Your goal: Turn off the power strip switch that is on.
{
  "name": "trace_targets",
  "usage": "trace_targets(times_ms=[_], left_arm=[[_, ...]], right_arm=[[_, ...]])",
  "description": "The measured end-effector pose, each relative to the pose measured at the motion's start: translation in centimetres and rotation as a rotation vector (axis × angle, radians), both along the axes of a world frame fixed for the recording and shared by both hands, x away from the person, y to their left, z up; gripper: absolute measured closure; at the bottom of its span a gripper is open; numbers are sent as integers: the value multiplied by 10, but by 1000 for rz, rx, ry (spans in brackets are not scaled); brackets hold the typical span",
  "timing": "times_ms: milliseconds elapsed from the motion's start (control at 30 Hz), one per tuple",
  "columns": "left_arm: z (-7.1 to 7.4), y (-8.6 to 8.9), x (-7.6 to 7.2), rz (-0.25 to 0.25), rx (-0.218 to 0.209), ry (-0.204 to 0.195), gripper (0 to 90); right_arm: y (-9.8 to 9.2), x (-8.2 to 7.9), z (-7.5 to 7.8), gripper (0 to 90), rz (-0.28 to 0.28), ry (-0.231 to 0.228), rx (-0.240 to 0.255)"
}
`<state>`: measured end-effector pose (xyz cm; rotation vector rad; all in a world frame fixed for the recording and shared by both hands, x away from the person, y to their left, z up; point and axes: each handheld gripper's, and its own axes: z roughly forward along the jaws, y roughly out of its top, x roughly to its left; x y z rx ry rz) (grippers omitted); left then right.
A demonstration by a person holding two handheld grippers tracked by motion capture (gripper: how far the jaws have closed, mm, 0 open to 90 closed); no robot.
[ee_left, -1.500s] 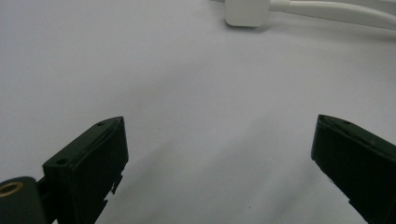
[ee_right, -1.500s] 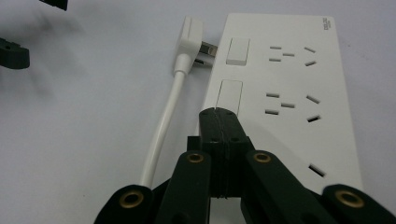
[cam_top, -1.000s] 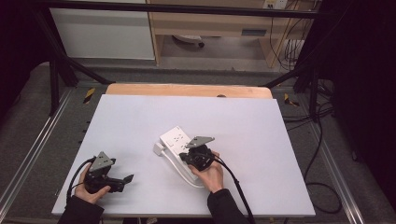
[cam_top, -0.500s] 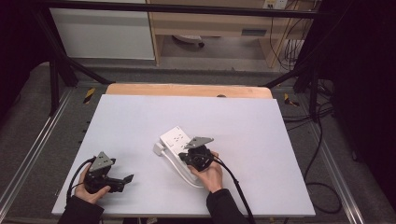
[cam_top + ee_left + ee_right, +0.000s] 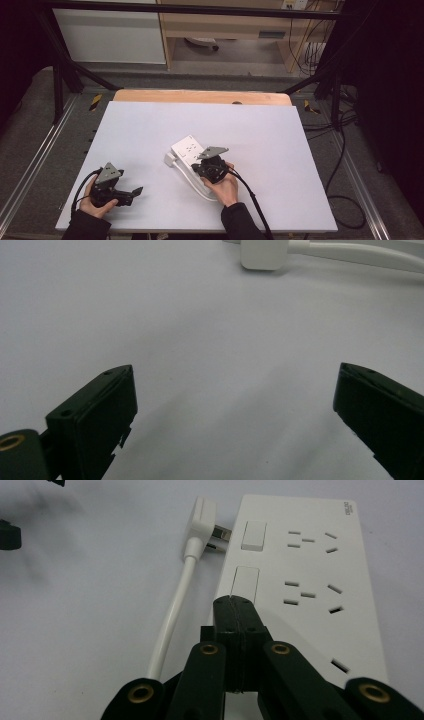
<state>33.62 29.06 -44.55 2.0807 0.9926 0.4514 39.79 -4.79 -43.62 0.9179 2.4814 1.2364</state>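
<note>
Right gripper view: right gripper (image 5: 234, 611) pressed together, empty, tips over smooth white power strip (image 5: 300, 575) mid-table; flat plug (image 5: 201, 525) and round cord (image 5: 167, 625) beside; left gripper (image 5: 235, 405) spread over bare matte table (image 5: 150, 125)

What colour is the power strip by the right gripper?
White, like its plug and cable. The power strip shows best in the right gripper view.

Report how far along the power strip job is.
Done: the white plug lies unplugged on the table beside the power strip. In hand: the right gripper, jaws shut, tips over the strip's nearer switch; contact unclear. Left: the left gripper rests open, apart from it.
</note>
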Motion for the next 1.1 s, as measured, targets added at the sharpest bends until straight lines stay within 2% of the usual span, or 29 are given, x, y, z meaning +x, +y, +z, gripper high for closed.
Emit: trace_targets(times_ms=[100, 267, 433, 467, 500, 567, 733, 833, 1100], left_arm=[[0, 0, 0, 1, -1, 1, 36], [0, 0, 0, 0, 0, 2, 36], [0, -1, 0, 0, 1, 2, 36], [0, -1, 0, 0, 2, 2, 36], [0, -1, 0, 0, 1, 2, 36], [0, -1, 0, 0, 2, 2, 36], [0, 0, 0, 1, 1, 3, 36], [0, -1, 0, 1, 1, 3, 36], [-1, -1, 0, -2, 6, 8, 36]], right_arm=[[-5, -1, 5, 900, -2, 3, 31], [-18, -2, 17, 883, -29, -4, 37], [-36, -3, 27, 787, -53, 8, 45], [-40, -4, 29, 756, -60, 7, 49], [-47, -4, 32, 689, -72, 3, 50], [-50, -4, 33, 657, -80, 3, 49], [-67, -4, 37, 421, -111, 2, 61], [-76, -4, 38, 292, -125, 28, 61], [-105, -7, 38, 80, -168, 22, 67]])
